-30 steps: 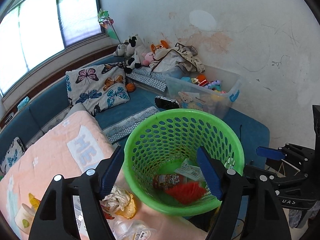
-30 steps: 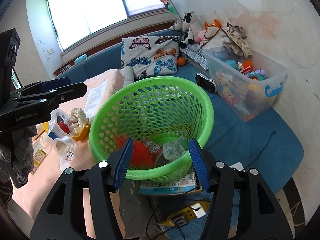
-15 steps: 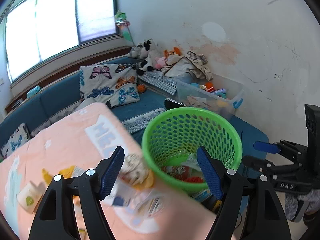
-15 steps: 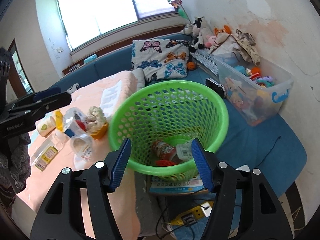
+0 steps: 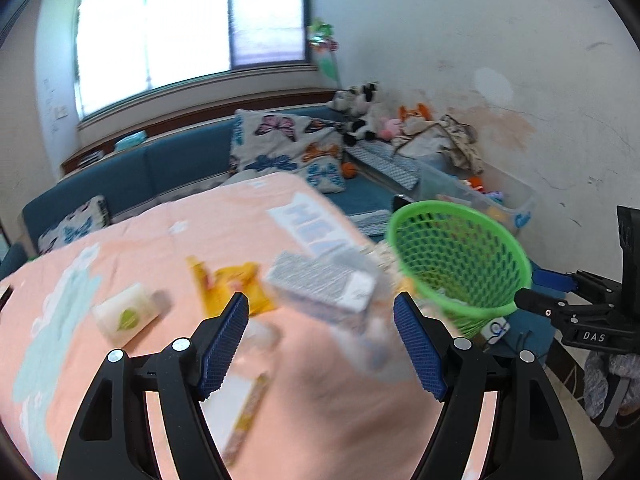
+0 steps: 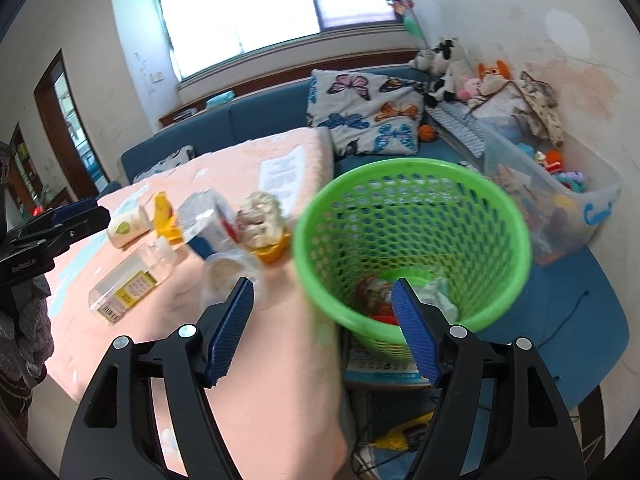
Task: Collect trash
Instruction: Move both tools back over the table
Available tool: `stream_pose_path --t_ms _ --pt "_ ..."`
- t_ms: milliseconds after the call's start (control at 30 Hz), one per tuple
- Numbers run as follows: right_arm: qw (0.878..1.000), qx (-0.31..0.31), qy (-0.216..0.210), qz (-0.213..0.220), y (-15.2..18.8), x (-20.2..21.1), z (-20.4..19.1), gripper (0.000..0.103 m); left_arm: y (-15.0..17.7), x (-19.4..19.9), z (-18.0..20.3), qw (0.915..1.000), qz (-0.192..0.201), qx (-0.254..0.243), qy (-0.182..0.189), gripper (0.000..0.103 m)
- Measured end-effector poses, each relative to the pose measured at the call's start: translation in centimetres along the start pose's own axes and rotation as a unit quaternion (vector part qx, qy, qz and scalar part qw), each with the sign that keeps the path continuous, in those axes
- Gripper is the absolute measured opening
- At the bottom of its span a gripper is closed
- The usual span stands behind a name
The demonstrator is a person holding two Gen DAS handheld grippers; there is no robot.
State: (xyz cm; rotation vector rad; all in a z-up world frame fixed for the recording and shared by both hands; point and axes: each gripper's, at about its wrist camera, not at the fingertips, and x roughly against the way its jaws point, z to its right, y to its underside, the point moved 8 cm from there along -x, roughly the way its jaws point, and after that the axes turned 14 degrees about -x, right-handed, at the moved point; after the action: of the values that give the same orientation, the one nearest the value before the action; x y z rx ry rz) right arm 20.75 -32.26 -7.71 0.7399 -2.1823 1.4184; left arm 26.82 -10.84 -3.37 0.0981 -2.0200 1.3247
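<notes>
A green mesh basket (image 6: 412, 240) stands beside the pink-covered table (image 6: 260, 360), with wrappers (image 6: 380, 296) at its bottom; it also shows in the left wrist view (image 5: 460, 256). Trash lies on the table: a silver-grey carton (image 5: 324, 284), a yellow wrapper (image 5: 232, 284), a white cup (image 5: 124, 316), a clear bottle with a yellow label (image 6: 128, 288), a crumpled tissue in an orange cup (image 6: 264, 224). My left gripper (image 5: 320, 344) is open and empty above the table, near the carton. My right gripper (image 6: 320, 328) is open and empty by the basket's near rim.
A blue sofa with butterfly cushions (image 6: 364, 116) runs behind the table. A clear toy bin (image 6: 552, 196) and plush toys (image 6: 448, 64) stand along the right wall. A book (image 6: 380, 368) lies under the basket, and a power strip (image 6: 400, 436) lies on the floor.
Both grippers have pulled back and swung left from the basket toward the table. The table trash now sits before the left gripper. Both stay open and empty.
</notes>
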Motion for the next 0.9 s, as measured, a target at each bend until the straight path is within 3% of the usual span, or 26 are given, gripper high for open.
stream_pose_path --t_ms 467,900 --pt "0.998 0.043 -0.005 -0.045 2.6 -6.1 -6.6 0.076 6.7 2.8 -5.7 0.9978 -0.015 0.043 -0.047 0.072" --pt "0.996 0.035 0.044 -0.062 3.0 -10.9 -6.7 0.076 9.3 3.0 -7.9 0.9965 -0.023 0.062 -0.051 0.072"
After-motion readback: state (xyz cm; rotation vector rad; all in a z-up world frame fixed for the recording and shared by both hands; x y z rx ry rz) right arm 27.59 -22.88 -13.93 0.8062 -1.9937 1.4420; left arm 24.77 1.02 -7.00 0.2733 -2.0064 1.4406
